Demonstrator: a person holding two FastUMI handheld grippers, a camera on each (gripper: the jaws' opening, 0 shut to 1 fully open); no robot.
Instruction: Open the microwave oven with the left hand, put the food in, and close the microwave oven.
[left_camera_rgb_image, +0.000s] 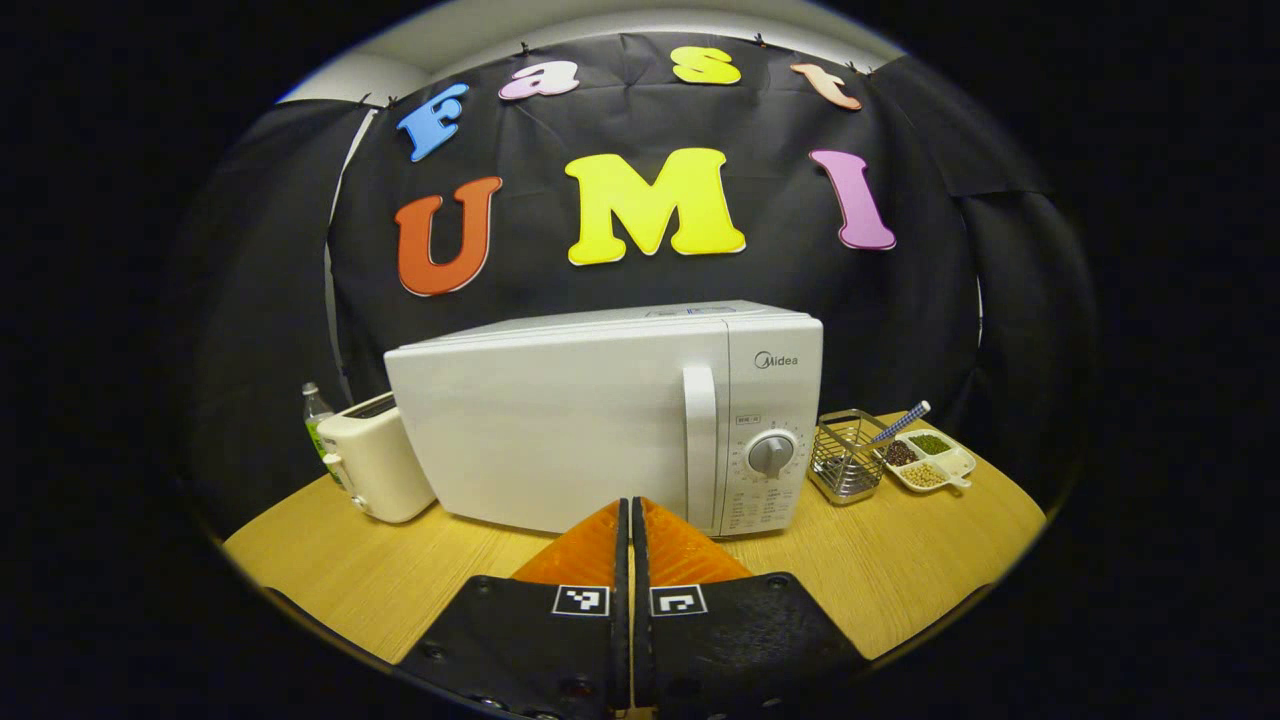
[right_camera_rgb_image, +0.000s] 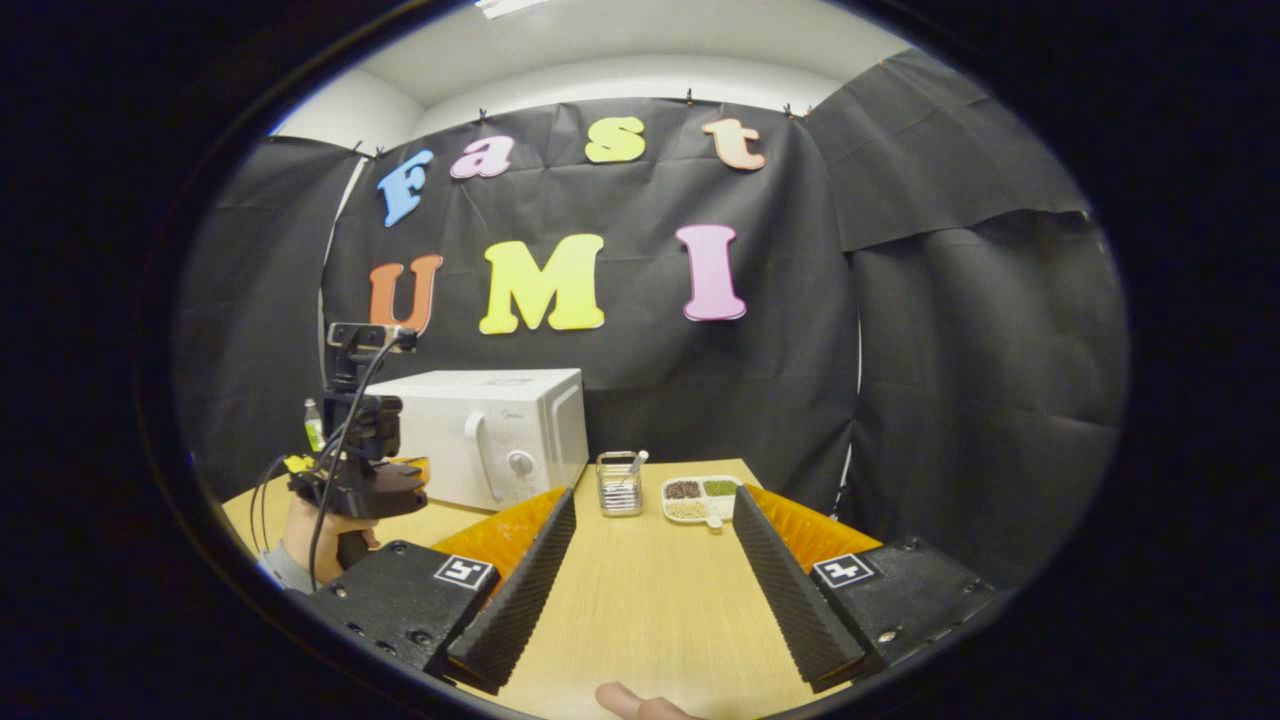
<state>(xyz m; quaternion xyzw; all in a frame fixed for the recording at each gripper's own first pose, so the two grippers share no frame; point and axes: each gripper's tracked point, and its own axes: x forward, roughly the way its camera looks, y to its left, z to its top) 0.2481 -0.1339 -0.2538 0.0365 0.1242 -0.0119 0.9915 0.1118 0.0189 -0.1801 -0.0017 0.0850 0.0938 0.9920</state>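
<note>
Left gripper view adds a toaster (left_camera_rgb_image: 372, 457) beside the microwave (left_camera_rgb_image: 610, 415), fingers clenched; right gripper (right_camera_rgb_image: 640, 560) fingers released.

The microwave (left_camera_rgb_image: 560, 430) is smooth white plastic, the desk (left_camera_rgb_image: 900, 560) matt light wood, the basket (left_camera_rgb_image: 843, 456) shiny wire metal, and the wall (right_camera_rgb_image: 960, 350) dull black cloth.

You can't see much of the small clear bottle with a green label (left_camera_rgb_image: 316, 412); the cream plastic toaster (left_camera_rgb_image: 375, 457) hides its bottom.
</note>
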